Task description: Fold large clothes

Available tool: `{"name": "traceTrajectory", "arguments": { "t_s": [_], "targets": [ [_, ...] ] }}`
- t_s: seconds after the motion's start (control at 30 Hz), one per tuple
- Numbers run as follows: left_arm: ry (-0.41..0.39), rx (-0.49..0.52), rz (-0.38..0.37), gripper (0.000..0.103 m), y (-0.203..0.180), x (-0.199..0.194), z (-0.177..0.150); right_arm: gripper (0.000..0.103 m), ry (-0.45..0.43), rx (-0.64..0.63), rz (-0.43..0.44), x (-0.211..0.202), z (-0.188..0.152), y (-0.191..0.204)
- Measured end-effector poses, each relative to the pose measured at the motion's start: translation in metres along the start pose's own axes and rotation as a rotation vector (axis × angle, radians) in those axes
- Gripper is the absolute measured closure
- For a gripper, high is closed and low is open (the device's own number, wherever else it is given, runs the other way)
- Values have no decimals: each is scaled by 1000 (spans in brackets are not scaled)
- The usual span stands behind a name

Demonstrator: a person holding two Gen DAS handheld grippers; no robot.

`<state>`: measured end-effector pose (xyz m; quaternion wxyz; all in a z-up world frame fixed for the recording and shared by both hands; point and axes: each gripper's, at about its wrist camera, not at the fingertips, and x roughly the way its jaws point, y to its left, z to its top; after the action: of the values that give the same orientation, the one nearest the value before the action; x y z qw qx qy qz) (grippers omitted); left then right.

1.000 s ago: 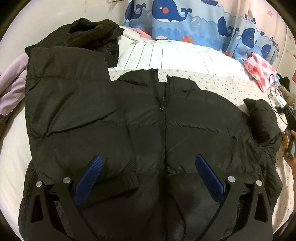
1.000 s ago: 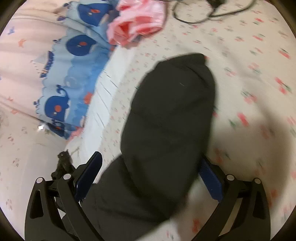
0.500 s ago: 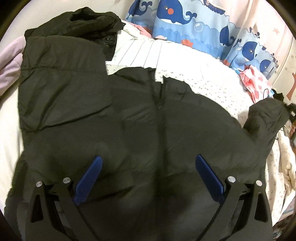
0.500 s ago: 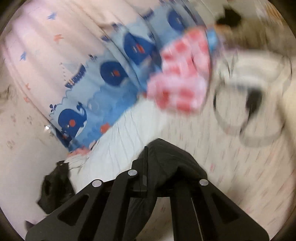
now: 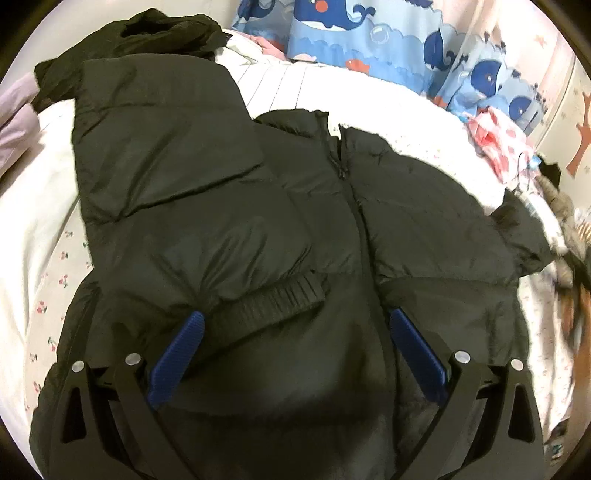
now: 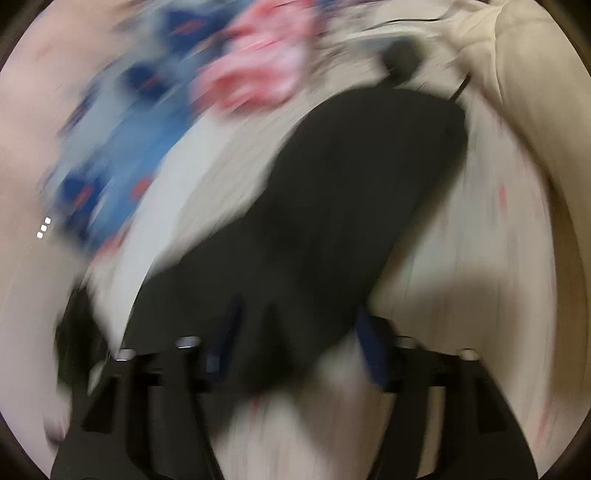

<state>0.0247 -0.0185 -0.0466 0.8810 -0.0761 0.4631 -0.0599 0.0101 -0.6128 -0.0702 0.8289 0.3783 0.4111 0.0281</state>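
Note:
A black puffer jacket (image 5: 332, 236) lies front up on the bed, zipper closed. Its left sleeve (image 5: 177, 177) is folded across the chest, ribbed cuff (image 5: 273, 306) near the hem. My left gripper (image 5: 295, 332) hovers open and empty just above the lower front of the jacket. The other sleeve (image 5: 524, 236) sticks out at the right. In the blurred right wrist view, that black sleeve (image 6: 332, 206) lies between the fingers of my right gripper (image 6: 295, 350), which stand partly apart around it.
White floral bedsheet (image 5: 37, 221) under the jacket. Whale-print blue fabric (image 5: 369, 40) and a pink checked cloth (image 5: 498, 140) lie at the back right. Another dark garment (image 5: 155, 33) and a lilac one (image 5: 14, 122) lie at the back left. Cables (image 6: 458, 85) lie near the sleeve end.
The right gripper was clamped on the sleeve end half a second ago; its fingers now stand apart and the sleeve lies lower. The left gripper shifted slightly over the jacket.

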Motion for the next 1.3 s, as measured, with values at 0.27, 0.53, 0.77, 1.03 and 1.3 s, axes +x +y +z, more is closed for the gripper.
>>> {"name": "traceTrajectory", "arguments": {
  "t_s": [0.27,0.53,0.77,1.03,1.3],
  "targets": [
    [-77,-35,-48,6,4,-57,-17,20,315,-255,152,-32,-225,67],
    [-108,-39,-43,6,20,-134,-63,90,303,-347,208,-50,-243,111],
    [-129,-7,9,6,42,-167,-78,90,276,-413,21,-105,-237,81],
    [-63,97,95,6,56,-143,-78,30,64,-318,47,-149,-180,52],
    [-132,370,171,6,27,-104,-43,22,5,-319,191,-91,-105,124]
  ]
}}
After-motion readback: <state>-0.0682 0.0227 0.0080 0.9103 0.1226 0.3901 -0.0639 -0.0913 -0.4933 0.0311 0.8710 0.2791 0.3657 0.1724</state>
